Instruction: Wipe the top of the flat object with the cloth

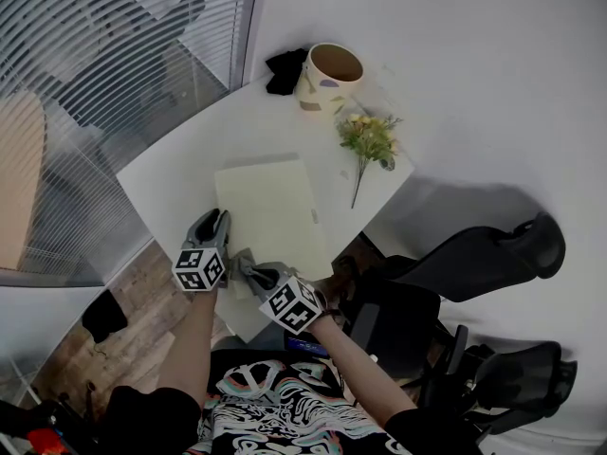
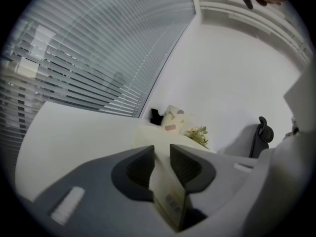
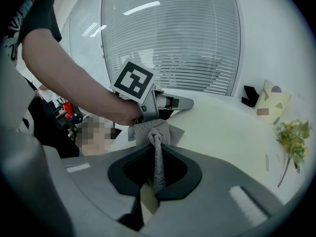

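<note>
A pale yellow flat object (image 1: pixel 270 207) lies on the white table (image 1: pixel 180 164). My left gripper (image 1: pixel 216 227) is at its near left edge and is shut on that edge; in the left gripper view the thin sheet (image 2: pixel 167 189) runs between the jaws of the left gripper (image 2: pixel 162 153). My right gripper (image 1: pixel 248 269) is just right of it at the near end, shut on a grey cloth (image 3: pixel 157 131). The cloth is bunched between the jaws of the right gripper (image 3: pixel 157 151), and its free end rests on the flat object (image 3: pixel 222 132).
A beige cup (image 1: pixel 329 76), a black item (image 1: pixel 285 69) and a sprig of flowers (image 1: pixel 370 140) sit at the table's far end. Window blinds (image 1: pixel 104 55) run along the left. Black office chairs (image 1: pixel 474 263) stand to the right.
</note>
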Tool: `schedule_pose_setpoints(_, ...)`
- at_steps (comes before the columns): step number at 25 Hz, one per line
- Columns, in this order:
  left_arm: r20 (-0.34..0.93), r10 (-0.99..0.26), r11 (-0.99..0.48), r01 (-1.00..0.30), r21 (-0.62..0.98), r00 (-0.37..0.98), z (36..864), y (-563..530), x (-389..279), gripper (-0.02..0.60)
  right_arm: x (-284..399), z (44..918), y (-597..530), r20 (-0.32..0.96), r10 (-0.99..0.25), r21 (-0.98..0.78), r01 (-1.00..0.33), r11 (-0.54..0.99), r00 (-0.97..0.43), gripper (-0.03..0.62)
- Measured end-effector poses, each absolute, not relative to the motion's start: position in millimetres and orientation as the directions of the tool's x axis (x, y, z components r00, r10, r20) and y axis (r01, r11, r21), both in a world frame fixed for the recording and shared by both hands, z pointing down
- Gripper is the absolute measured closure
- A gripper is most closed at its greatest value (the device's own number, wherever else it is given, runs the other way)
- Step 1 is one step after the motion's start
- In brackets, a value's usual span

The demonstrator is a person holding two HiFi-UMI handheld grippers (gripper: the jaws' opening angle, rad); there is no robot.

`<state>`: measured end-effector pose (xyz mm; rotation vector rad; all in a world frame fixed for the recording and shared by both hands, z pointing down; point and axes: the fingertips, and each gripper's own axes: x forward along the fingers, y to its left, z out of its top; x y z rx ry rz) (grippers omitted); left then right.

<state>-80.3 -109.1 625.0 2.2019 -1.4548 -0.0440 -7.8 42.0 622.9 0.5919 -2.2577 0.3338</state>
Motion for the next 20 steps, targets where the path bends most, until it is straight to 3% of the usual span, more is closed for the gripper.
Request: schedule_pose_setpoints(20,0.235,-0.866,-0.315,-0.847,0.427,0.441,624.7,-109.1,-80.3,0.425,-15.7,624.1,33.9,0.762,-0.247,-0.142,-0.526,0.839,-0.599,0.577)
